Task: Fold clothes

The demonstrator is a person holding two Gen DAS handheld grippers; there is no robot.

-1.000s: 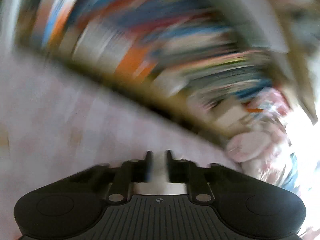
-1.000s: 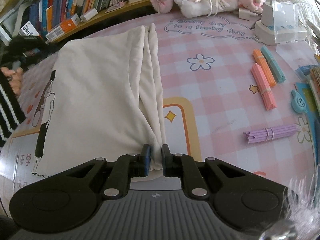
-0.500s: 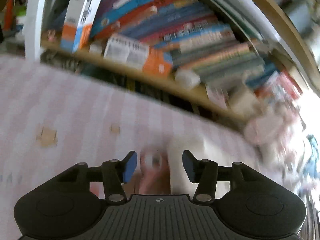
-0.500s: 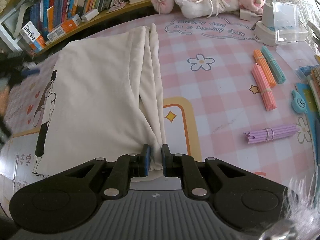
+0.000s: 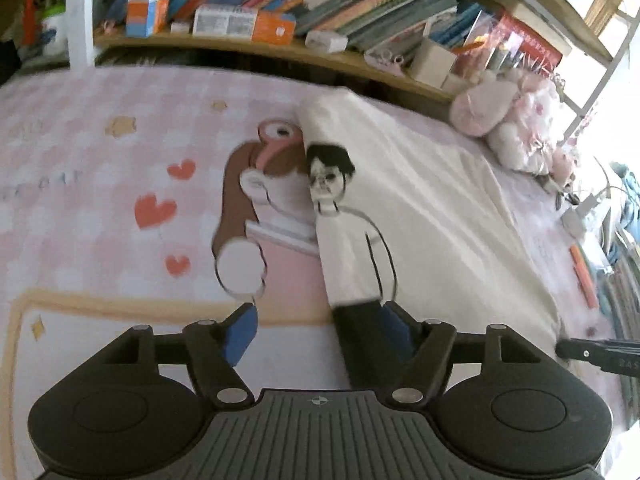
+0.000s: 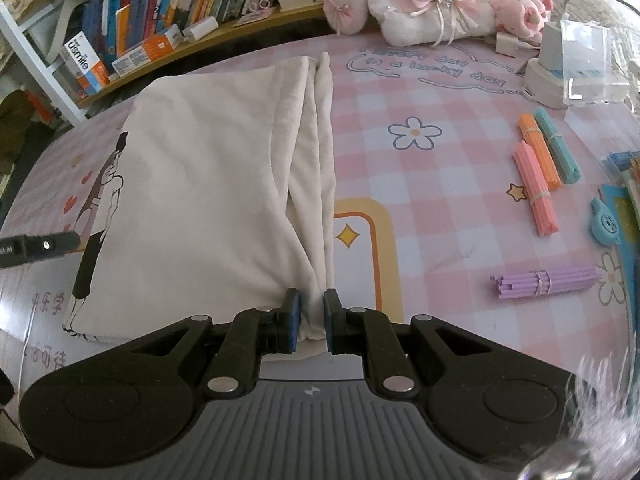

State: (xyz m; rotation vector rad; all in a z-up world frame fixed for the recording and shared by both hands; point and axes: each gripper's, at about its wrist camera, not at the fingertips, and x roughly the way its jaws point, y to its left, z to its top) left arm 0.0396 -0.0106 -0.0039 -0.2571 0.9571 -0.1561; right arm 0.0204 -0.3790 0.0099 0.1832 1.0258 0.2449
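We had the cream shirt (image 6: 200,184) lying folded on the pink checked tablecloth (image 6: 432,200), its printed figure along the edge farthest from the straw bundles. Our right gripper (image 6: 311,320) was clamped on the shirt's near corner, cloth bunched tight between its blue pads (image 6: 294,320). Our left gripper (image 5: 316,334) sat at the shirt's printed edge with its jaws opening; the black part of the print lay between the fingers, no pad pressing on it. Beyond the shirt stood the bookshelf (image 6: 152,36) and pink plush toys (image 6: 432,4); beside it, well apart, lay the coloured straw bundles (image 6: 540,184).
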